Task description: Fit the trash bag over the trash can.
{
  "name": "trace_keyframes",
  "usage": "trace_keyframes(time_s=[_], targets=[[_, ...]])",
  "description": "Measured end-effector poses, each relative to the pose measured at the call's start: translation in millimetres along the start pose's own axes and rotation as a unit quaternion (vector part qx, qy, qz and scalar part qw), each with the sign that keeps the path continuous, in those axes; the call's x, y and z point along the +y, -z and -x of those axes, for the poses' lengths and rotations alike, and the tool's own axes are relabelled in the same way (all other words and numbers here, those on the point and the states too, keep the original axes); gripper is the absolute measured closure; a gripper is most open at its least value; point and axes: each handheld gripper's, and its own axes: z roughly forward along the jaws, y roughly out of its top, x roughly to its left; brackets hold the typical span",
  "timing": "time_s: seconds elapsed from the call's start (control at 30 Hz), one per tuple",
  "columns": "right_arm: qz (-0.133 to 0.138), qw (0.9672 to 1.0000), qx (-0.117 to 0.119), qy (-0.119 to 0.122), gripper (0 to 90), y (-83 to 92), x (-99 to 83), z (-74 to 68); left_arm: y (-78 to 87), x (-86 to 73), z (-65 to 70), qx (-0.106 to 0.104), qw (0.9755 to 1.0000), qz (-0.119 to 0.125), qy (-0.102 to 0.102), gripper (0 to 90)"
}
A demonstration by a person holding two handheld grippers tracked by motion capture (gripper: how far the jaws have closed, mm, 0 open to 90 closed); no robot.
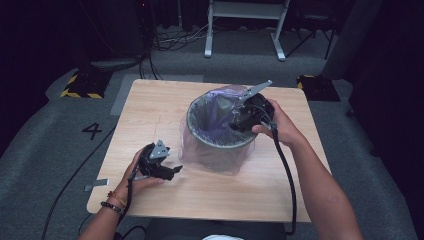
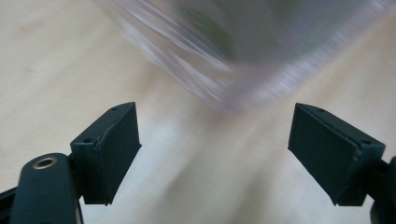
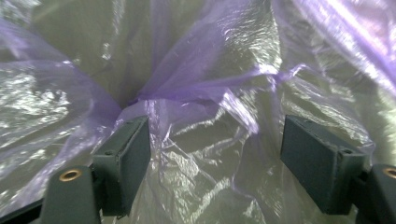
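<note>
Bin w/ purple bag sits mid-surface. Right gripper reaches down inside the bin, jaws apart, loose bag film between them, not pinched. Left gripper just beside bin's near-left, jaws wide, holding nothing.

Left hand-held gripper and right hand-held gripper, jaws apart.

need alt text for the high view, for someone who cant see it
A bin lined with a purple bag stands on a wooden table. The person's right tool reaches into the bin's mouth. The left tool hovers open over the table beside the bin, holding nothing.
</note>
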Motion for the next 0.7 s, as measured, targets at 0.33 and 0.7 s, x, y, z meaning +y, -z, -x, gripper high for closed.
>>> trace_keyframes(time_s=[0.33,0.7], targets=[[-0.028,0.9994,-0.017,-0.003,27.2,-6.3,2.1,1.3,-13.1,-14.3,23.4,-0.040,0.9990,-0.021,-0.002,15.9],[-0.031,0.9990,-0.023,0.020,29.6,-6.8,3.3,-0.4,-14.0,-13.9,21.8,-0.053,0.9983,-0.026,0.004,15.8]])
